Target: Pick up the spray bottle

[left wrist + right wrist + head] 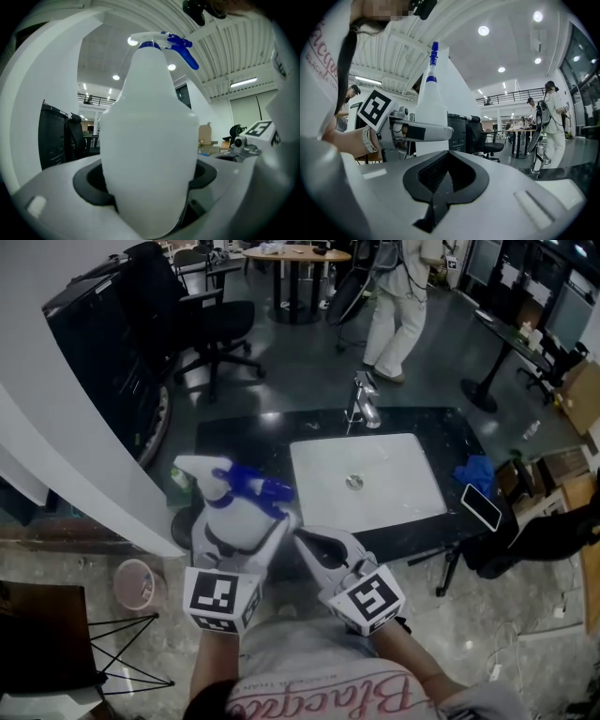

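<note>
A white spray bottle [231,512] with a blue trigger head [255,487] stands upright between the jaws of my left gripper [246,527], lifted off the counter at the sink's left. In the left gripper view the bottle [150,136] fills the middle, and the left gripper [150,190] is shut on its body with both black pads pressing its sides. My right gripper [323,546] sits just right of it, shut and holding nothing. The right gripper view has its own pads closed together [440,187] and the bottle [431,101] off to the left, held by the left gripper [419,132].
A white sink basin [398,479] with a chrome faucet [364,405] is set in a dark counter. A blue cloth [475,472] and a phone [481,507] lie at its right. A black office chair [214,329], a standing person [398,306] and a pink bin [136,582] are around.
</note>
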The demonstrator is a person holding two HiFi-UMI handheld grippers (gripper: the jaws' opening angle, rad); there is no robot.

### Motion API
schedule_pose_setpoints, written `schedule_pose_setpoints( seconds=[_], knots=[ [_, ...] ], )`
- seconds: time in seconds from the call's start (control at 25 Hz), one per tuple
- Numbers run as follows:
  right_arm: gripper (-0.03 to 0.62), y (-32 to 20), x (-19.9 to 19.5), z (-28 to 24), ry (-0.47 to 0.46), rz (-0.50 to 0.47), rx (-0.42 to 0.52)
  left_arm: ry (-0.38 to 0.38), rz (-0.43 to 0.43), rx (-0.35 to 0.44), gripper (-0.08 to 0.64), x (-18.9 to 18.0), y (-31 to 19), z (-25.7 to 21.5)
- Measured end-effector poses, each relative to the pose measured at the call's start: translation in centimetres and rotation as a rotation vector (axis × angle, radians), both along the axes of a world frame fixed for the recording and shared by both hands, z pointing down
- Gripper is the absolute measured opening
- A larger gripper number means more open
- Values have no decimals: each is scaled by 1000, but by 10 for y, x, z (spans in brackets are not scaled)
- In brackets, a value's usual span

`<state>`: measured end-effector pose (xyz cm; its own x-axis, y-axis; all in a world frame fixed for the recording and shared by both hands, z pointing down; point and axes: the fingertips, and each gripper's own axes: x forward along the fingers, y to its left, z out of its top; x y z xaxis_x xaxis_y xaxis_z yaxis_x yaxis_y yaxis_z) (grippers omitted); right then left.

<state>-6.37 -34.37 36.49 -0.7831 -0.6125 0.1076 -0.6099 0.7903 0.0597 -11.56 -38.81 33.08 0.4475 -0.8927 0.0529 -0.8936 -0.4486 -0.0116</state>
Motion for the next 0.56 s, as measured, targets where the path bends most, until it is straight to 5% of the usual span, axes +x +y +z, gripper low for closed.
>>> schedule_pose_setpoints(
  seconds=[0.56],
  knots=[
    [2,-8,-8,-26,-33,-32,60,-7,-11,6,416,-2,5,-24]
  ],
)
